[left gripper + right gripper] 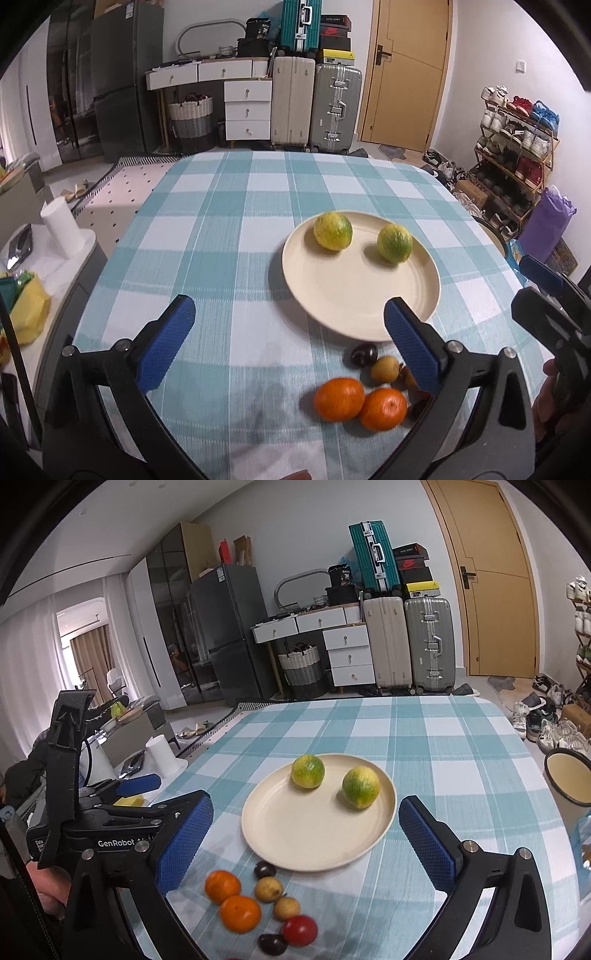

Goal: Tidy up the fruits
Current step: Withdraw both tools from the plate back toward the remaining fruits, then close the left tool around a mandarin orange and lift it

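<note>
**Two citrus on the plate, small fruit still loose on the cloth**

A table [207,221] under a teal-and-white checked cloth fills both views. On it sits a round cream plate [351,306], its near rim close to the front edge of the table. Two yellow-green citrus fruits rest on the plate's far half, apart from each other: one to the left [332,231] and one to the right [394,243].

The left gripper [288,343] hangs over the cloth just in front of the plate, jaws spread as wide as they go, nothing between the blue pads. The right gripper [306,834] is likewise fully spread and empty, its pads framing the plate's near rim without touching it.

Just beside the plate's near edge lies a cluster of smaller fruit on the bare cloth: two oranges [222,886] touching each other, two tan, potato-coloured round fruits [268,888], a red fruit [300,929], and two dark purple ones, one [265,869] right against the plate rim and the other [272,944] nearest the table's front.
</note>
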{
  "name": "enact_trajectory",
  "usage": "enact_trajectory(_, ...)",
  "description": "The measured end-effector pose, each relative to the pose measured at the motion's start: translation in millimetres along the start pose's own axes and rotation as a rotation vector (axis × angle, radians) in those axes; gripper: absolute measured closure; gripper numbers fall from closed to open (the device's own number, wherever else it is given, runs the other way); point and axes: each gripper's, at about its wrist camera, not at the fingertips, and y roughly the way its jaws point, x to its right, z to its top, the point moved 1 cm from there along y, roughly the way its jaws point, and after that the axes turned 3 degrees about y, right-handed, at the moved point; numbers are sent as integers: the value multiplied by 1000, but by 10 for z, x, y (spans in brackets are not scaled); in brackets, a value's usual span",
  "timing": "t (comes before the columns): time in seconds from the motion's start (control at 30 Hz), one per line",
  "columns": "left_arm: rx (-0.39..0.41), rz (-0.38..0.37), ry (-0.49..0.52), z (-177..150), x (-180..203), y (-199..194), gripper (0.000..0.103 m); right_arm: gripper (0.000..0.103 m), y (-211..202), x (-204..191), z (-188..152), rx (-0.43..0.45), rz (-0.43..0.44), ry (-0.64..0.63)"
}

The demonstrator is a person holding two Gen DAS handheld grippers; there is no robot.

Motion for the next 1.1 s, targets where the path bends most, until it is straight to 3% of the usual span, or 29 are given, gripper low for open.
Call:
enact_trajectory(0.3,-48,-42,-48,-327,-141,48,1,0,-109,-120,-249,-10,-9,-25)
enact_trajectory(0.53,-127,-137,-103,-512,-190,241,1,0,-130,-86,-417,-29,-14,-6)
enact_trajectory(0.7,-177,-181,-123,-587,-150,397,1,0,-124,-45,-490,-48,-15,14)
enact_trajectory(0.97,-190,-213,-133,-624,-77,506,2,0,-109,-41,-546,-69,-10,16)
enact_trajectory(1.1,-197,-247,-145,-636,-70,543,13,0,-78,-31,-557,-75,-8,19)
